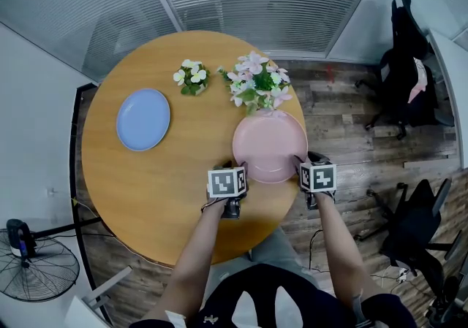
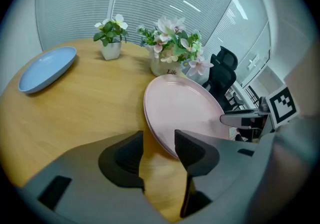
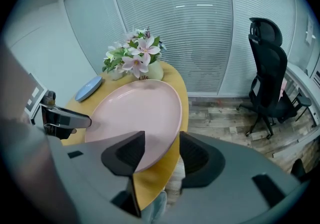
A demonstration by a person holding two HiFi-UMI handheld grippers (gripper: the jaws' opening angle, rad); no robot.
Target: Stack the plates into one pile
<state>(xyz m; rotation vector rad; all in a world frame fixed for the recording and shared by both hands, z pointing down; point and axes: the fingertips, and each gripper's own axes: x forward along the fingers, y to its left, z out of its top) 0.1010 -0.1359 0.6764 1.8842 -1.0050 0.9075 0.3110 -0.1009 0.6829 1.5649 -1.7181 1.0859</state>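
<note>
The round pink plate (image 1: pixel 269 145) lies flat on the round wooden table (image 1: pixel 168 180), on the side near the person. The left gripper (image 2: pixel 159 138) is at the plate's near-left rim. The right gripper (image 3: pixel 162 138) is at its near-right rim. Both grippers point down and away from the person.

The jaws of both grippers stand wide apart. The pink rim runs into the gap of each one, but no pad presses on it. So neither gripper holds the plate.

The round light blue plate (image 1: pixel 143 119) lies flat too, far over on the left of the table, well apart from the pink plate. From the grippers it is off to the left and a bit farther away. The left gripper is the nearer one to it. I think one plate has to go sideways across the table to land on the other, so the pile is not made yet.

Now the count. There is one blue plate and one pink plate. The pink rim looks a bit doubled from the left gripper view, so I cannot tell if another one hides under it. There are two grippers and one table. There are two pots of flowers: a small white pot with white flowers (image 1: pixel 191 78) and a bigger pot with pink and white flowers (image 1: pixel 256 85), just behind the pink plate.
</note>
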